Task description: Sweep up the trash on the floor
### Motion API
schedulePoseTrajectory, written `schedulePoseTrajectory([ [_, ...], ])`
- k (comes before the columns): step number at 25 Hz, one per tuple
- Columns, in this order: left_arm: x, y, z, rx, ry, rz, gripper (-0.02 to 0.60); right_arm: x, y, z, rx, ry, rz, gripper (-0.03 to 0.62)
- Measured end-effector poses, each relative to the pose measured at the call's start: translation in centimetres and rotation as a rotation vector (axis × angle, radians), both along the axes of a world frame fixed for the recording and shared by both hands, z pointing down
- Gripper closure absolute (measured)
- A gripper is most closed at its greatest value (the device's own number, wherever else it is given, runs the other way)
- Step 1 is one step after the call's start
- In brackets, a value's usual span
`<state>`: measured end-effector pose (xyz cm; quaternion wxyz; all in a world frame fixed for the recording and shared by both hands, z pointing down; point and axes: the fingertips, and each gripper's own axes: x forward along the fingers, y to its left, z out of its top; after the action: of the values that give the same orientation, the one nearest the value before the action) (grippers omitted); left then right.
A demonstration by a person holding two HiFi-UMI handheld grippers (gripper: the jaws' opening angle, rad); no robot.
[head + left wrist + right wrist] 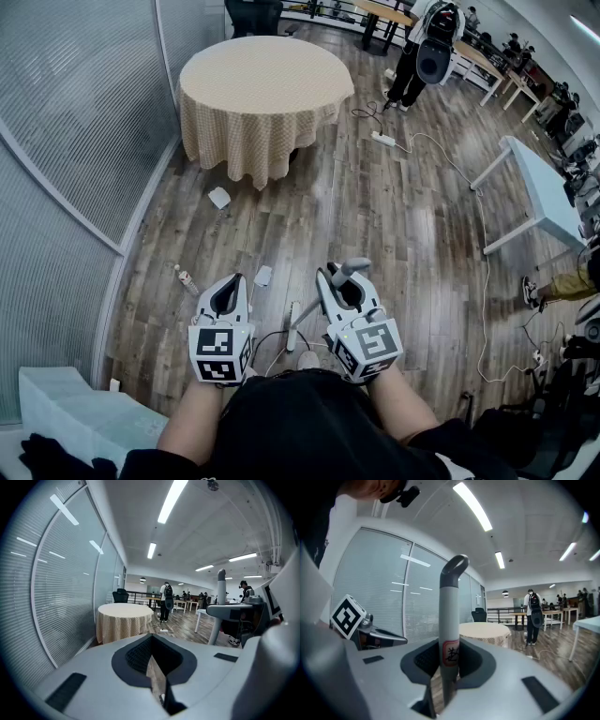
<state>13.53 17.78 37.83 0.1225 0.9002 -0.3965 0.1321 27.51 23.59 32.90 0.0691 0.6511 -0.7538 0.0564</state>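
My right gripper (339, 281) is shut on a grey tubular handle (450, 616) with a curved top and a red-bordered label. The handle stands upright between the jaws, and its top shows in the head view (352, 267). What hangs below it is hidden by the gripper and my body. My left gripper (228, 289) sits beside it to the left, jaws shut with nothing between them (153, 667). Trash lies on the wood floor: a crumpled white paper (219, 197) near the round table, a smaller paper (263, 276) just ahead of the grippers, and a small bottle (186, 278) to the left.
A round table with a tan cloth (262, 84) stands ahead. A glass partition (75, 122) runs along the left. A power strip (382, 139) and its cable (483, 281) cross the floor on the right, by a white table (544, 183). A person (422, 47) stands far off.
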Motion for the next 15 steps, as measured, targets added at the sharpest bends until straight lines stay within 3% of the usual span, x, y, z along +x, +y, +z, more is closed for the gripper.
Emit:
schedulePoseTrajectory([
  [8, 5.7, 1.7, -0.5, 0.003, -0.018, -0.007, 0.584, 5.3, 0.9, -1.5, 0.090, 0.138, -0.023, 0.513],
  [15, 6.4, 2.2, 0.0, -0.007, -0.062, -0.077, 0.584, 9.4, -0.1, -0.1, 0.081, 0.118, -0.013, 0.513],
])
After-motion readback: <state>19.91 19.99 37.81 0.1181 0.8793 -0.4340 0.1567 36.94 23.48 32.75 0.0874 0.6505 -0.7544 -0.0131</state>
